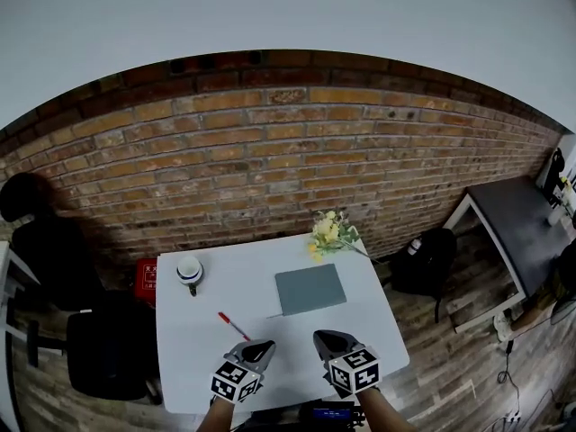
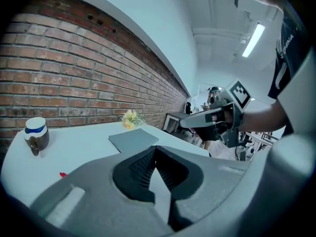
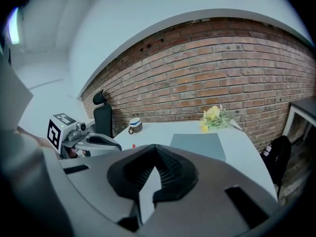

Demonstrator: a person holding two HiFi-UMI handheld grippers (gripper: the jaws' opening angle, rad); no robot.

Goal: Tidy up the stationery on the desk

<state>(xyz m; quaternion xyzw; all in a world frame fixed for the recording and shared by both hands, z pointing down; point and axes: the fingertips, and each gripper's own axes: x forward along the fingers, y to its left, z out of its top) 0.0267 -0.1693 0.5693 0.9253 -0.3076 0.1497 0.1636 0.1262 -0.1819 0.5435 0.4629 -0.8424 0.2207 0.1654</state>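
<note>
While the two grippers are hanging side by side over the near edge of the white desk (image 1: 193, 349), the left gripper (image 1: 259, 347) is showing its jaws pressed together with nothing between them, and the right gripper (image 1: 326, 338) is likewise closed and empty. A red pen (image 1: 233, 326) is lying on the desk just beyond the left gripper, apart from it, slanting toward the far left. A grey notebook (image 1: 310, 289) is lying flat near the middle of the desk, beyond the right gripper. A white cup (image 1: 189, 270) with a blue band is standing upright near the far left corner, and a small bunch of yellow flowers (image 1: 331, 232) is lying at the far right corner, close to the brick wall (image 1: 270, 151). A black chair (image 3: 102, 120) is standing left of the desk.
</note>
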